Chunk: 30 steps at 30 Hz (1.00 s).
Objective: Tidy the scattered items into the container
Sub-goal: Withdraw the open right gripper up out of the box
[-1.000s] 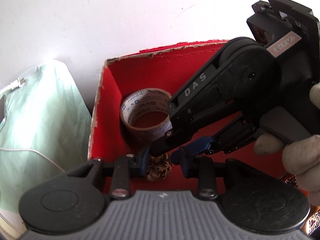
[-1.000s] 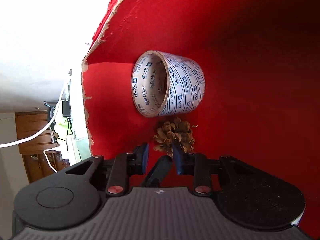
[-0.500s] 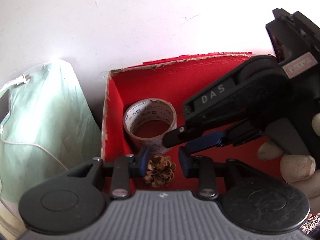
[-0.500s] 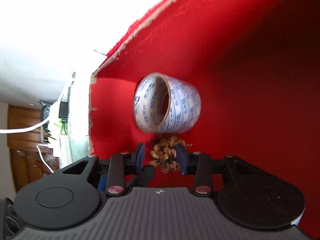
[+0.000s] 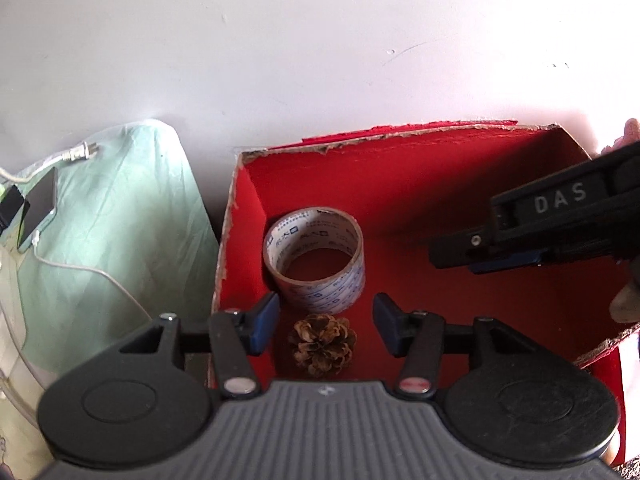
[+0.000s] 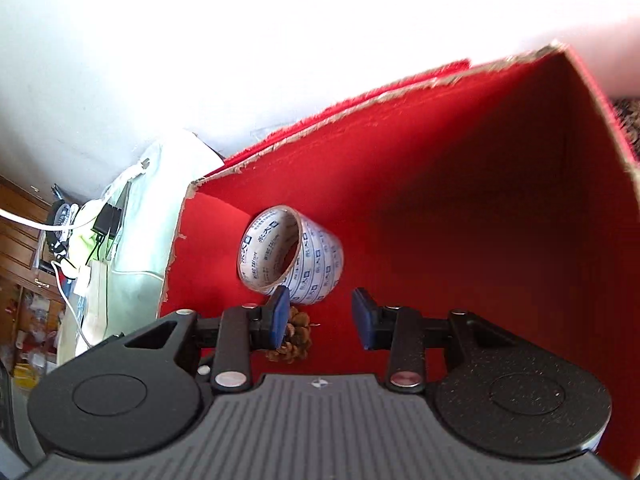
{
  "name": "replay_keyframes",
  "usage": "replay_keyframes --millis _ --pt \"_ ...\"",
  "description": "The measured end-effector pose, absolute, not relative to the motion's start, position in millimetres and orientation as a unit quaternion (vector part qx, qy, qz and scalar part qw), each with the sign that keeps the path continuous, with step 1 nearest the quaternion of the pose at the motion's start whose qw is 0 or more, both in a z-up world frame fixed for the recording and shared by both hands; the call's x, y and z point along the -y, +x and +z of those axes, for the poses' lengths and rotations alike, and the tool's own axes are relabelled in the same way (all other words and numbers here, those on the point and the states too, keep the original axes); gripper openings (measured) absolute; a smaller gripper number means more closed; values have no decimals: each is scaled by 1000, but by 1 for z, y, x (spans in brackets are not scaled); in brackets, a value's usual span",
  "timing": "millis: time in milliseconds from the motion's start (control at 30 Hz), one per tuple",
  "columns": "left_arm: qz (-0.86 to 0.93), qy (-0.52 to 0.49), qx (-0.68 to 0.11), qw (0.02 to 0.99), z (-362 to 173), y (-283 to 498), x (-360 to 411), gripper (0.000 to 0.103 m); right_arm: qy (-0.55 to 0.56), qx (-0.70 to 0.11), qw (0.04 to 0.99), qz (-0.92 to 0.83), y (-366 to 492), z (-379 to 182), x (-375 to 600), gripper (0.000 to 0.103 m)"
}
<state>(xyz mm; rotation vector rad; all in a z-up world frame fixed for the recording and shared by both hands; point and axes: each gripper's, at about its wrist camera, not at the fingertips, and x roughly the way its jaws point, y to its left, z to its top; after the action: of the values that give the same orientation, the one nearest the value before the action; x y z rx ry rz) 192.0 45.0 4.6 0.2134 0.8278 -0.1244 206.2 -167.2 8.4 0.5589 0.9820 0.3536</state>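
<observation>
At six o'clock inside the red box (image 5: 420, 176) we see the pine cone (image 5: 322, 344) lying loose beside the tape roll (image 5: 316, 256), our left tongs (image 5: 325, 322) opening around it, right tongs (image 6: 320, 322) parted, empty

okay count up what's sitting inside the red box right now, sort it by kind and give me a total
Tape roll: 1
Pine cone: 1
Total inside the red box: 2
</observation>
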Motion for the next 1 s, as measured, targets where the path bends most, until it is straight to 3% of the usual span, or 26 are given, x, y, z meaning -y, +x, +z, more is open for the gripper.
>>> replay_keyframes --millis 167,767,867,1000 --pt "-48 93 -385 917 14 179 -47 64 240 -417 859 173 182 25 163 39" --pt "-33 59 -394 916 14 156 -32 67 185 -344 906 162 143 15 151 39" --pt "-23 67 -390 918 14 153 -28 73 172 -334 914 153 136 14 153 39" --pt "-7 84 -375 923 16 147 -21 97 166 -329 919 142 128 11 157 39"
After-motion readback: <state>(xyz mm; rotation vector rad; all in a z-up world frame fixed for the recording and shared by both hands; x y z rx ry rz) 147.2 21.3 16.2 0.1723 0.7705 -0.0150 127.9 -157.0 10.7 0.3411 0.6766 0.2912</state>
